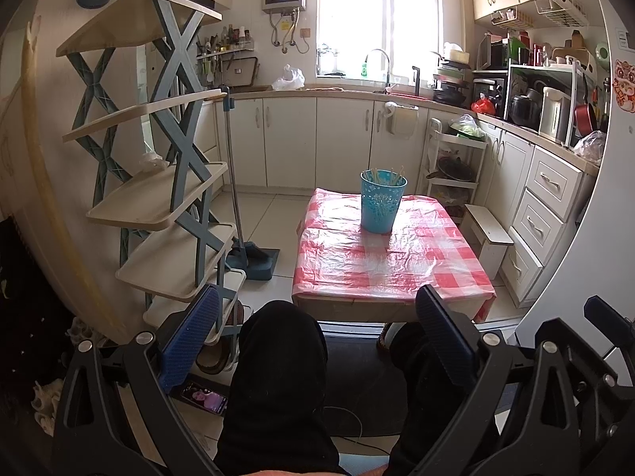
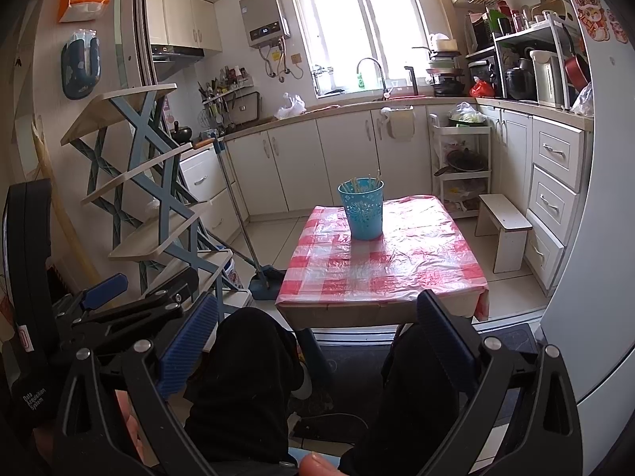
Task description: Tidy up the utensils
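I hold both claws low over my knees (image 1: 278, 377), short of the small table (image 1: 393, 273) with its red-and-white checked cover. My left claw (image 1: 317, 341) is spread wide and grips nothing — its blue pads (image 1: 190, 337) stand well apart. My right claw (image 2: 317, 341) is spread just the same, empty, and the left one shows at the left edge of its view. The blue cup (image 1: 382, 202) stands upright on the far half of the table, toward its left side, well apart from both claws. Pale utensils (image 1: 387, 176) — chopsticks, I think, though too small to tell — stand inside it, tips just above the rim.
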Available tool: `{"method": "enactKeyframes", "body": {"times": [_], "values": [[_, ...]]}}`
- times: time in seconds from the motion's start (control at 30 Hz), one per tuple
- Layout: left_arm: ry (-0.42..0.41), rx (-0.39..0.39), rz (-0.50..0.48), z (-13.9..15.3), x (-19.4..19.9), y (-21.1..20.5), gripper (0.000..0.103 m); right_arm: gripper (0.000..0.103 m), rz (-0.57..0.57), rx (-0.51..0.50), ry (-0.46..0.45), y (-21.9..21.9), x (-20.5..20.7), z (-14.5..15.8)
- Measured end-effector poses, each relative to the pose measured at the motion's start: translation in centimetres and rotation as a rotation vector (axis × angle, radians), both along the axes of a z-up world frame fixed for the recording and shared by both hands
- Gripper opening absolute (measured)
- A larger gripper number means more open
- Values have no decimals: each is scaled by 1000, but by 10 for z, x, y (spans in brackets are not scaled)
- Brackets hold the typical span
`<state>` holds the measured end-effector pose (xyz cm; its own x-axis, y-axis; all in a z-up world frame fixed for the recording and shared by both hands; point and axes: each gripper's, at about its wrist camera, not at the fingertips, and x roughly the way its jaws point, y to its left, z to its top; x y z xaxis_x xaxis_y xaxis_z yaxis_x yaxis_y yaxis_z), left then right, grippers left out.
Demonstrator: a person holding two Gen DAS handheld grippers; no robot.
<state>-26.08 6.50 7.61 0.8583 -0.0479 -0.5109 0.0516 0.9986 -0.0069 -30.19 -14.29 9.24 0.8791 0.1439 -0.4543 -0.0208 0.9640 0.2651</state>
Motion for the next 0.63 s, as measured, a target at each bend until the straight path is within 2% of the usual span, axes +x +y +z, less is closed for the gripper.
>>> {"method": "enactKeyframes", "body": {"times": [0.2, 0.27, 0.37, 0.63], "values": [[-39, -25, 15, 0, -4, 4, 95, 96, -10, 6, -15, -1, -2, 1], [-53, -5, 25, 2, -5, 2, 95, 96, -38, 20, -53, -6, -9, 3], [-30, 24, 5, -1, -4, -6, 95, 96, -60, 32, -81, -10, -13, 5], [-33, 14, 10, 2, -5, -1, 95, 96, -47, 23, -63, -10, -11, 4]]}}
